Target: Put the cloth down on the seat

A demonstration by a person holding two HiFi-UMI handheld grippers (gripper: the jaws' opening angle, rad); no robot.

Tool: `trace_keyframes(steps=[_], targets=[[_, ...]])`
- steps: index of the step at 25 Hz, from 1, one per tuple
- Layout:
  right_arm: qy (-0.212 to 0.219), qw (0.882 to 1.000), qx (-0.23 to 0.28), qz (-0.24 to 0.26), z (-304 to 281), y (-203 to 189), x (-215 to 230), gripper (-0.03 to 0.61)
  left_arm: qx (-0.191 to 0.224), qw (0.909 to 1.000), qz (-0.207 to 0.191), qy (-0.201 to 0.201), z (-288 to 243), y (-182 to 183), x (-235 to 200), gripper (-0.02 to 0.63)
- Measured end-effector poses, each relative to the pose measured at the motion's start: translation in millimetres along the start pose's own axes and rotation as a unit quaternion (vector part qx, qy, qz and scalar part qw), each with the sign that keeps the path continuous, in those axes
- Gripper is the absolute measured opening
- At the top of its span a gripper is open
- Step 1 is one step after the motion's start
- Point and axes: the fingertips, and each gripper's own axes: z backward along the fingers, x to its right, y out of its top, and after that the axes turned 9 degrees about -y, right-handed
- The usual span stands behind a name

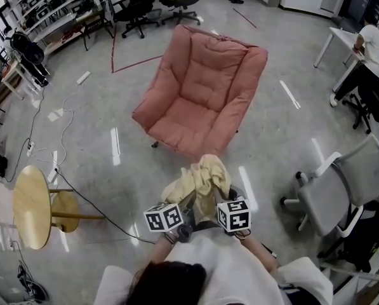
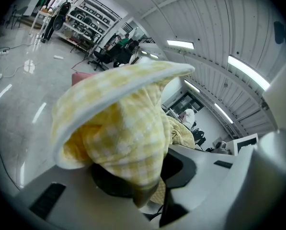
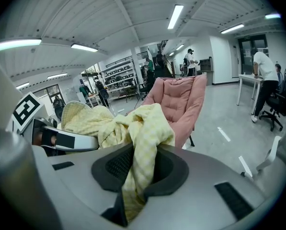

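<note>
Nearest: left gripper [image 2: 143, 183] and right gripper [image 3: 133, 174], each clenched on the bunched yellow cloth [image 1: 202, 176], short of the seat [image 1: 183, 122] front edge. Best: carry forward, lower mid-cushion, release together.

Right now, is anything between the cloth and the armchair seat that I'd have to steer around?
Nothing visible. The yellow cloth is clamped by the left gripper and the right gripper, just short of the pink armchair. Only bare floor lies between, and the seat holds nothing.
</note>
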Motion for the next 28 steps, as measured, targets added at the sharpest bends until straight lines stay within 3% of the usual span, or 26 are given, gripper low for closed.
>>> trace_keyframes(steps=[9, 14, 28], targets=[[-0.012, 1.0, 0.0, -0.006, -21.6, 16.2, 4.6, 0.08, -0.008, 0.9999, -0.011, -0.008, -18.5, 24.4, -12.1, 0.129], [-0.018, 1.0, -0.002, -0.002, -43.4, 36.4, 9.1, 0.08, -0.008, 0.9996, 0.014, -0.022, -36.0, 48.3, -27.2, 0.129], [-0.046, 0.998, -0.026, -0.028, -127.8, 73.5, 7.3, 0.08, -0.052, 0.9981, 0.014, -0.031, -81.2, 118.6, -82.1, 0.129]])
